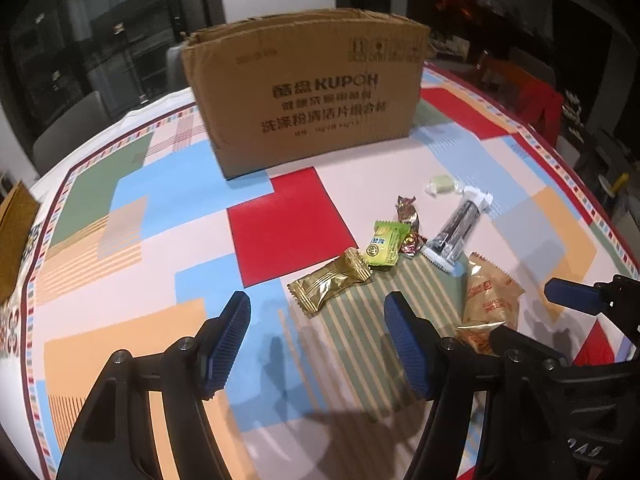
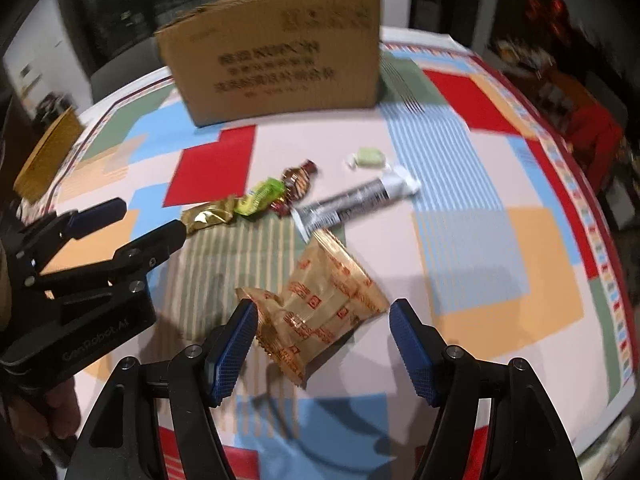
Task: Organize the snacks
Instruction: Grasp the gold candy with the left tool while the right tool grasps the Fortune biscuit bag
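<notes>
Snacks lie on the patterned tablecloth: a gold packet (image 1: 330,280) (image 2: 210,214), a green packet (image 1: 386,243) (image 2: 262,196), a brown foil candy (image 1: 409,212) (image 2: 298,180), a pale green candy (image 1: 442,185) (image 2: 367,158), a grey tube (image 1: 456,226) (image 2: 352,200), and a tan orange-printed packet (image 1: 490,304) (image 2: 320,304). An open cardboard box (image 1: 304,96) (image 2: 276,56) stands behind them. My left gripper (image 1: 318,316) is open, just short of the gold packet. My right gripper (image 2: 324,322) is open with the tan packet between its fingers.
The table edge curves round at the right (image 2: 592,208) and the far left (image 1: 44,184). Another brown carton (image 1: 16,236) sits at the left edge. Dark chairs and shelves stand beyond the table.
</notes>
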